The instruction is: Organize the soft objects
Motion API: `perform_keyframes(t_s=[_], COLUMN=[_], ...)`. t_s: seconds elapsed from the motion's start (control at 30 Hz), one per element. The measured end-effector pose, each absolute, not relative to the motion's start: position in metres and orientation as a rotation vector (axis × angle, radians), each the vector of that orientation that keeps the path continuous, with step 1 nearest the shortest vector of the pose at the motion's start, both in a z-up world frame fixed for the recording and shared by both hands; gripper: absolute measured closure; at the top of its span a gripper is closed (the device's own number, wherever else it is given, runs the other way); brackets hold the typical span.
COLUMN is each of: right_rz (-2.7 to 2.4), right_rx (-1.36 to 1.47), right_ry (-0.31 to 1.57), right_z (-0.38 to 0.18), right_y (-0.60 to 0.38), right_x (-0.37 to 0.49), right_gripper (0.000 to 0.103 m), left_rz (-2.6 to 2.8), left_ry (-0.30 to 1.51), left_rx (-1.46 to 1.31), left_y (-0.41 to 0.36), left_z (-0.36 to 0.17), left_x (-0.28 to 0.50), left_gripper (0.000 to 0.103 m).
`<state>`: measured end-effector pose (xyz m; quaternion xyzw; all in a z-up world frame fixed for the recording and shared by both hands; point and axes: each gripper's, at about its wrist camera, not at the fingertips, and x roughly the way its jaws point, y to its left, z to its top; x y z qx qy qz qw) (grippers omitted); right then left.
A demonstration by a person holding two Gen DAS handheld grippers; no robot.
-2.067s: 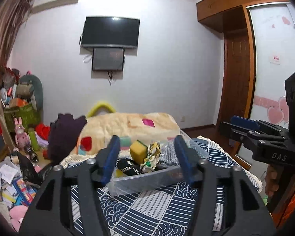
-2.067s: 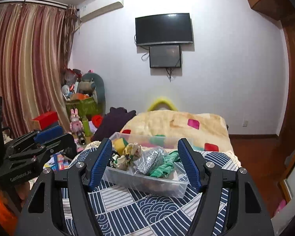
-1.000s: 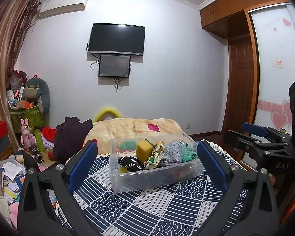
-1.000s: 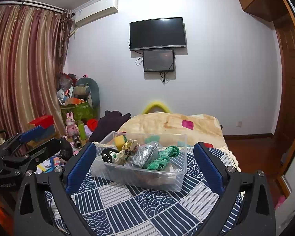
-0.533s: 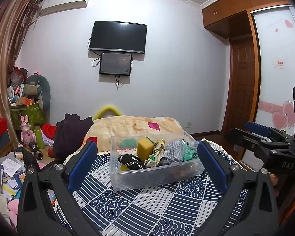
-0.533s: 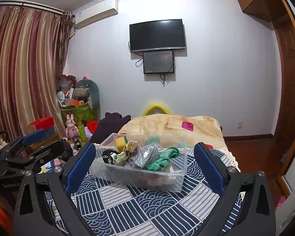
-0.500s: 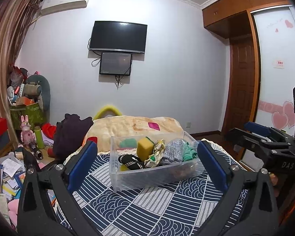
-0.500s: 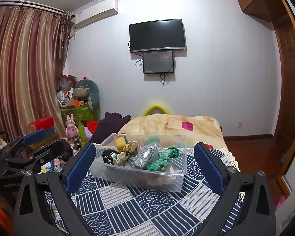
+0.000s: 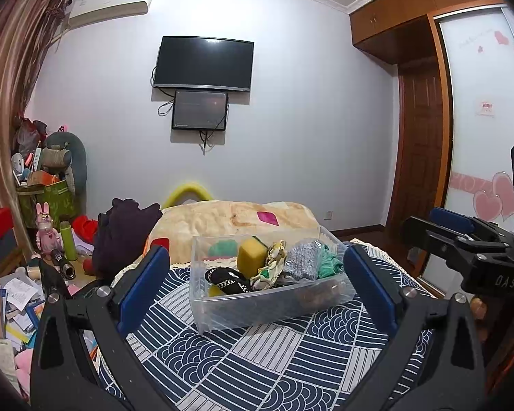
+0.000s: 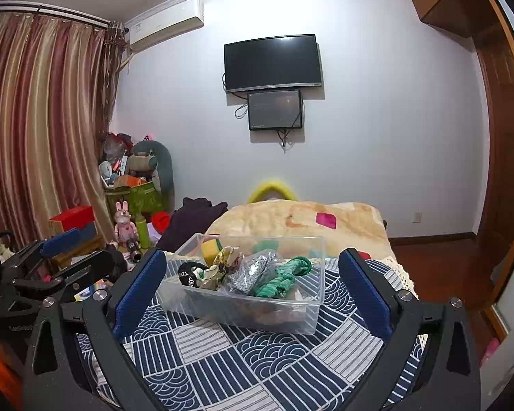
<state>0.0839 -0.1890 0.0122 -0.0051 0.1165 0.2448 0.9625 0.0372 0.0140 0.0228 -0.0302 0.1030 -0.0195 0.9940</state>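
A clear plastic bin (image 9: 274,304) (image 10: 250,311) stands on a blue patterned cloth. It holds a yellow sponge (image 9: 252,252), a black patterned piece (image 9: 228,282), a floral cloth (image 9: 269,269), a grey knit piece (image 9: 301,262) (image 10: 253,272) and a green rope (image 10: 284,279). My left gripper (image 9: 257,286) is open and empty, in front of the bin. My right gripper (image 10: 250,291) is open and empty, also in front of the bin. Each gripper shows at the edge of the other's view.
The blue patterned cloth (image 9: 257,352) covers the near surface. A beige blanket (image 9: 229,219) lies behind the bin. A dark garment (image 9: 123,229) and cluttered toys and boxes (image 9: 48,205) sit at left. A wardrobe and door (image 9: 421,137) stand at right.
Both grippers have opened wide and drawn back from the bin, then held still. The bin and its contents have not moved.
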Motion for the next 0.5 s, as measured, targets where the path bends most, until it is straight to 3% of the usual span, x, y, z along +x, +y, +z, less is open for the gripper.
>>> perform_keyframes(t_s=[0.5], right_rz=[0.502], right_rx=[-0.010], right_ry=[0.238], right_z=[0.0123], right_y=[-0.1895], right_x=[0.0830], right_gripper=[0.002], left_rz=[-0.088], left_ry=[0.249], left_rx=[-0.079], left_y=[0.0154], left_z=[0.0214], left_x=[0.0438], left_gripper=[0.000])
